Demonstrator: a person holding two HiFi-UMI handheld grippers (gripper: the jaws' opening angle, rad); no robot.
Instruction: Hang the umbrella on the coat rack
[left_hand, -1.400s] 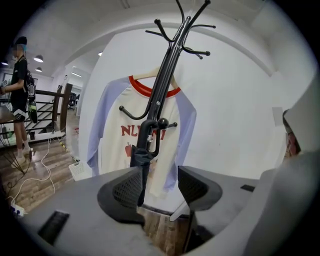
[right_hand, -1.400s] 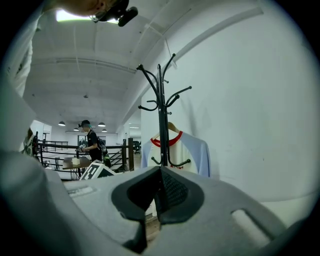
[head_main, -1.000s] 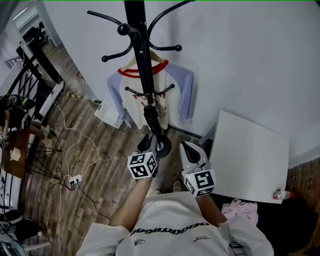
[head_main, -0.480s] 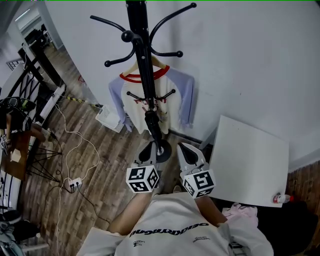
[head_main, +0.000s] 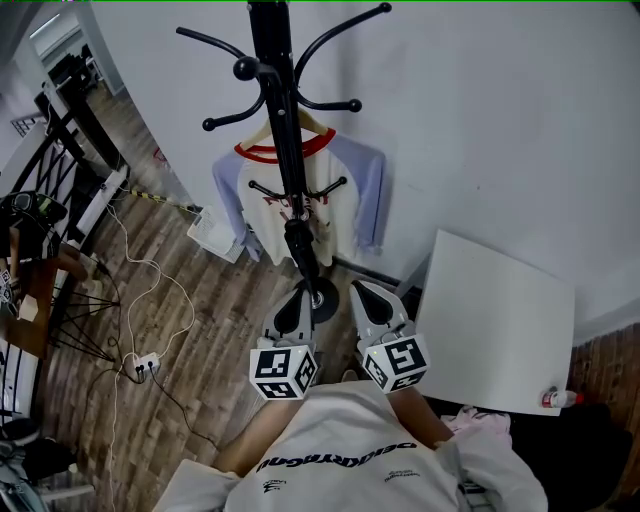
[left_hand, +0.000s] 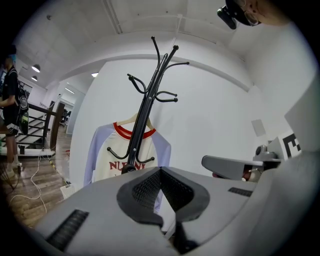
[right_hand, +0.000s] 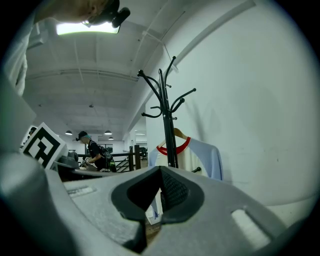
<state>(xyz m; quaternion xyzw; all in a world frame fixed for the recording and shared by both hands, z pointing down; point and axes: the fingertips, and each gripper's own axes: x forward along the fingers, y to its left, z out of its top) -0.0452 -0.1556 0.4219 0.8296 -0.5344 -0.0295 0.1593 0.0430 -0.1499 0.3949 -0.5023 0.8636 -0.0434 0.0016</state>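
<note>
A black coat rack stands against the white wall, with curved hooks at the top and two short hooks lower down. A dark folded umbrella hangs close along its pole below the lower hooks. I cannot tell whether the round dark disc under it is the umbrella's end or the rack's foot. My left gripper is shut and empty, a little short of that disc. In the left gripper view its pads meet with the rack straight ahead. My right gripper is also shut and empty, right of the pole.
A cream and lilac shirt with a red collar hangs on a hanger behind the pole. A white table stands at the right against the wall. Cables and a power strip lie on the wooden floor at the left, near black railings.
My left gripper has drawn back from the umbrella's lower end toward the person. The umbrella stays on the rack. The right gripper has hardly moved.
</note>
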